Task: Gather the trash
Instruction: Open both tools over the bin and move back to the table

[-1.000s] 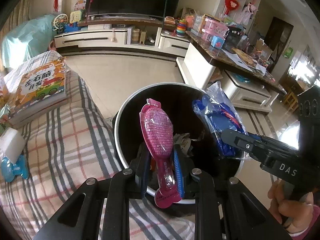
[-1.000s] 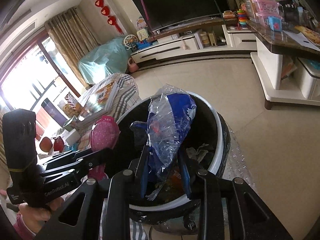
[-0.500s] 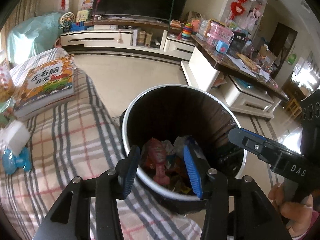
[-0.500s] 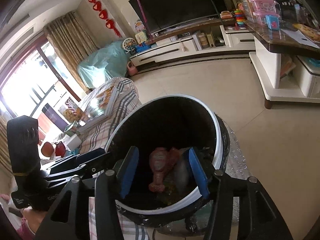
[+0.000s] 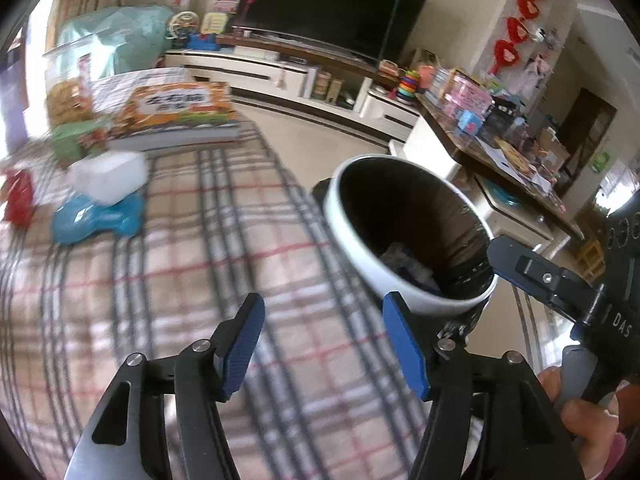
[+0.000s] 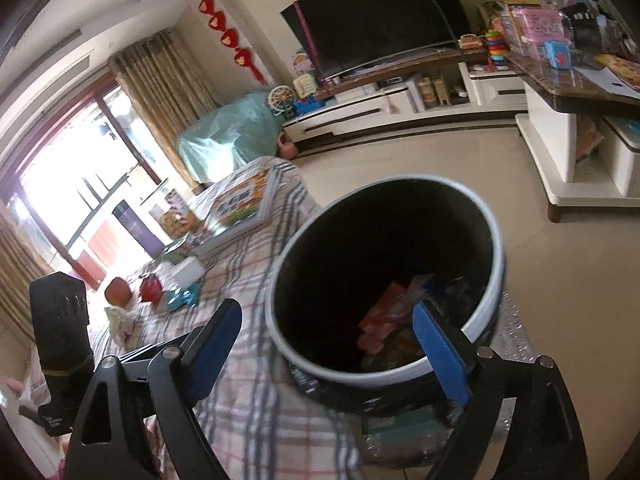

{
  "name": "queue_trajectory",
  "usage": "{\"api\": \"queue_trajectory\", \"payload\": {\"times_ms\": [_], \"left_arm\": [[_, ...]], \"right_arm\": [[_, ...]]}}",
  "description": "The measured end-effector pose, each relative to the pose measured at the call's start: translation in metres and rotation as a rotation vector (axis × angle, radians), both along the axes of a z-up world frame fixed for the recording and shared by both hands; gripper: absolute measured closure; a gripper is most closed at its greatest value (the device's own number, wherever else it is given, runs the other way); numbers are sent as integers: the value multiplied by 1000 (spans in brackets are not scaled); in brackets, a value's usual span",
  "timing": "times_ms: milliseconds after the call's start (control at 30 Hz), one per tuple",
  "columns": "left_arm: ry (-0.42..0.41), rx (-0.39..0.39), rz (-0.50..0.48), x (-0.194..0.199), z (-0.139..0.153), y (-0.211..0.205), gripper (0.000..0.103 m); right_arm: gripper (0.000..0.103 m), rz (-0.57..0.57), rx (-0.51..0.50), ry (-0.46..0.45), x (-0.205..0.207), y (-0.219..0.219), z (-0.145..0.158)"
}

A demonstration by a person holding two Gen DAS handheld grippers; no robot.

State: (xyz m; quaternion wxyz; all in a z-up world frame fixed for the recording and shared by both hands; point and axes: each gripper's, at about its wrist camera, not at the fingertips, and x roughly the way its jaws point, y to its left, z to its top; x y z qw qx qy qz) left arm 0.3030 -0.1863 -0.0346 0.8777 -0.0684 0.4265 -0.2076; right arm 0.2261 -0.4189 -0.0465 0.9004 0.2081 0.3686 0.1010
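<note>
A round trash bin with a white rim (image 5: 404,292) (image 6: 486,312) stands beside the plaid-covered table. Trash lies at its bottom, among it a pink wrapper (image 6: 384,320). My left gripper (image 5: 324,340) is open and empty, above the plaid cloth (image 5: 180,272) just left of the bin. My right gripper (image 6: 328,344) is open and empty, over the bin's near rim; it also shows in the left wrist view (image 5: 552,280). On the table lie a blue wrapper (image 5: 96,220), a white box (image 5: 108,176) and red items (image 6: 150,288).
A picture book (image 5: 180,112) lies at the table's far end. A TV stand (image 6: 400,116) runs along the far wall. A cluttered counter (image 5: 512,152) stands right of the bin. Tiled floor (image 6: 560,264) surrounds the bin.
Both grippers opened and dropped the pink brush pack and the blue bag into the bin. The left gripper has since swung left over the table, and both are open wider.
</note>
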Motion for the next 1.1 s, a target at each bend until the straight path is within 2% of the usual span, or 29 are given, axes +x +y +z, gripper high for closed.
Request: {"api": "queue_trajectory", "payload": {"times_ms": [567, 1100], "left_arm": [[13, -14, 196, -73, 2, 102, 40], [30, -9, 356, -102, 9, 170, 35]], "right_arm": [[13, 175, 5, 9, -6, 94, -6], [13, 298, 2, 34, 12, 164, -23]]}}
